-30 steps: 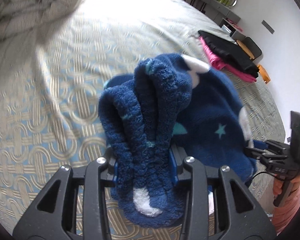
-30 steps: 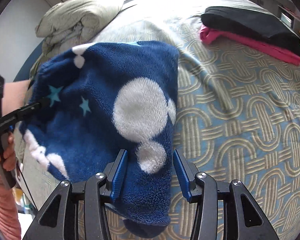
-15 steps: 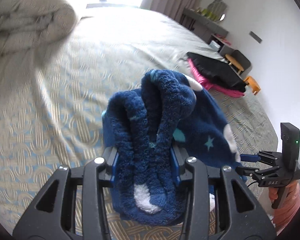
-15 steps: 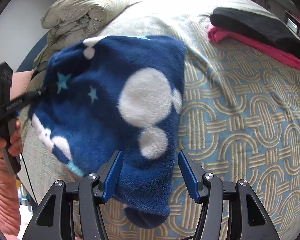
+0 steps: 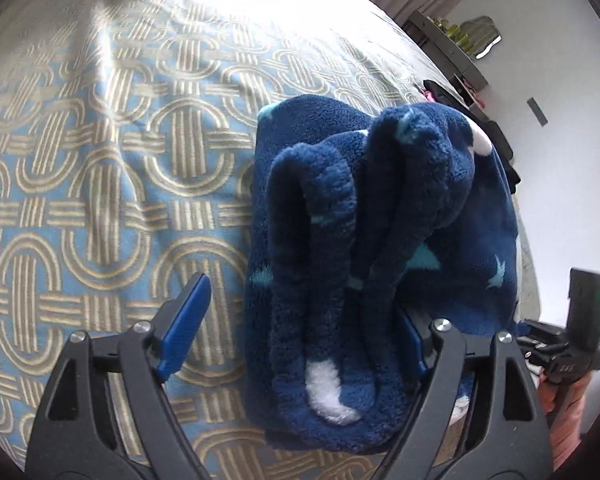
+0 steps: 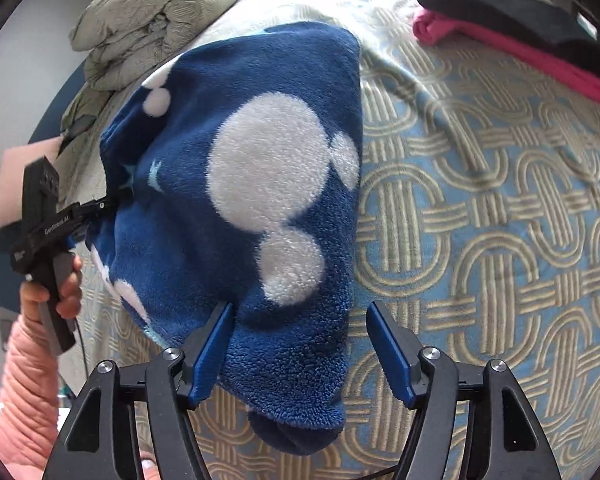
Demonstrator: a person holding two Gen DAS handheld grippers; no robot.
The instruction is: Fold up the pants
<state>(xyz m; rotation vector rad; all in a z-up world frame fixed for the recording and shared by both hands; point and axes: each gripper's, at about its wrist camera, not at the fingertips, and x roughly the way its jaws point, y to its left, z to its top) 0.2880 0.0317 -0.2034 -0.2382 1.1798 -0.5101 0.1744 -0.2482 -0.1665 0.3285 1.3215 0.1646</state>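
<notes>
The pants (image 5: 380, 240), blue fleece with white blobs and pale stars, are seen folded on the bedspread (image 5: 100, 184), whose pattern is of interlocked loops on light blue. In the left wrist view they fill the middle and the 3 o'clock side, with thick rolled folds standing up between the jaws of the left gripper (image 5: 300, 328). Those jaws are opening: the pad at 7 o'clock is seen clear of the fleece, with bedspread showing in the gap, while the pad at 5 o'clock is mostly hidden behind the folds, so contact there cannot be told.

In the right wrist view the pants (image 6: 260, 208) are laid from 12 o'clock down to 6 o'clock. The jaws of the right gripper (image 6: 300, 344) are opening too; the left pad is just beside or touching the fleece edge, and the right pad stands apart from it over bare bedspread.

A stack of black and pink clothes (image 6: 520, 28) is seen at 1 o'clock, and a rolled quilt (image 6: 152, 20) at 11 o'clock.
</notes>
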